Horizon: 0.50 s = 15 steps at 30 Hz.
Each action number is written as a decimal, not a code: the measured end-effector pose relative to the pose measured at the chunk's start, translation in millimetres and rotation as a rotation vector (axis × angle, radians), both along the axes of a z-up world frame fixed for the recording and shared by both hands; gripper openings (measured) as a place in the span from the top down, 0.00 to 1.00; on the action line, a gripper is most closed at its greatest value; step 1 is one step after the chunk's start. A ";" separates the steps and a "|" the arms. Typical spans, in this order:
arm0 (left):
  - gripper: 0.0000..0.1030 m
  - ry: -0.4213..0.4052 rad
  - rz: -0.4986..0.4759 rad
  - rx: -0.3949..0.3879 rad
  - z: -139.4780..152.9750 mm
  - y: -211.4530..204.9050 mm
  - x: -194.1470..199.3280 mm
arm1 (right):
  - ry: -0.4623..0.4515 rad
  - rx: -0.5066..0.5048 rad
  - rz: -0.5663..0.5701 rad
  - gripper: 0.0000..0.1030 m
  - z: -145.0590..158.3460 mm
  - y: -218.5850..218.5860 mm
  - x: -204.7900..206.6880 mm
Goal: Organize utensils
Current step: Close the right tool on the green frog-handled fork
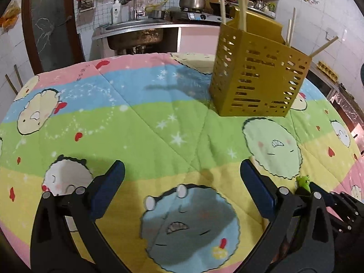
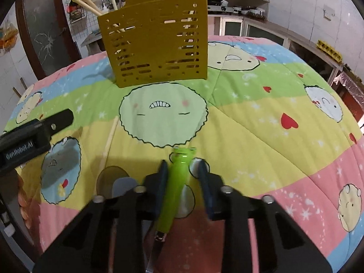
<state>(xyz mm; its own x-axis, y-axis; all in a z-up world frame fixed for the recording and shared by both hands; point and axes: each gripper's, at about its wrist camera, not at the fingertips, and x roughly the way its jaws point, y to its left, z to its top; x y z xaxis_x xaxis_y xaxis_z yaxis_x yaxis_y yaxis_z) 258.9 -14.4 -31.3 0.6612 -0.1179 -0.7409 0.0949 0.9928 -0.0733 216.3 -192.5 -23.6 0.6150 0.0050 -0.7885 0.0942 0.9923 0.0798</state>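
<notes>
A green-handled utensil [image 2: 176, 182] with a frog-shaped top lies on the cartoon tablecloth, its metal end running back under the gripper. My right gripper [image 2: 182, 163] straddles the handle: the left pad is against it, a narrow gap shows at the right pad. A mustard slotted utensil holder [image 2: 157, 45] [image 1: 257, 75] stands farther back with several chopsticks in it. My left gripper [image 1: 182, 168] hangs wide open over the cloth with nothing between its fingers. The frog top [image 1: 302, 180] shows just right of it.
A single chopstick [image 2: 109, 141] lies on the cloth left of the green handle, beside a grey spoon-like shape [image 2: 124, 186]. One finger of the left gripper [image 2: 61, 119] reaches in from the left. Behind the round table are a sink [image 1: 136, 34] and a stove with a pot [image 1: 192, 0].
</notes>
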 end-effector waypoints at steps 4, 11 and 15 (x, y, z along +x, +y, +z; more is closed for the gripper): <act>0.13 0.024 -0.039 0.007 -2.3 -18.3 -0.4 | 0.001 0.014 0.013 0.81 0.9 -3.9 4.2; 0.34 0.092 -0.101 0.013 -14.9 -47.2 3.5 | 0.007 0.030 0.011 0.84 3.1 -28.1 11.7; 0.46 0.116 -0.116 0.019 -20.7 -58.8 6.6 | 0.012 0.030 0.002 0.84 2.3 -39.7 14.4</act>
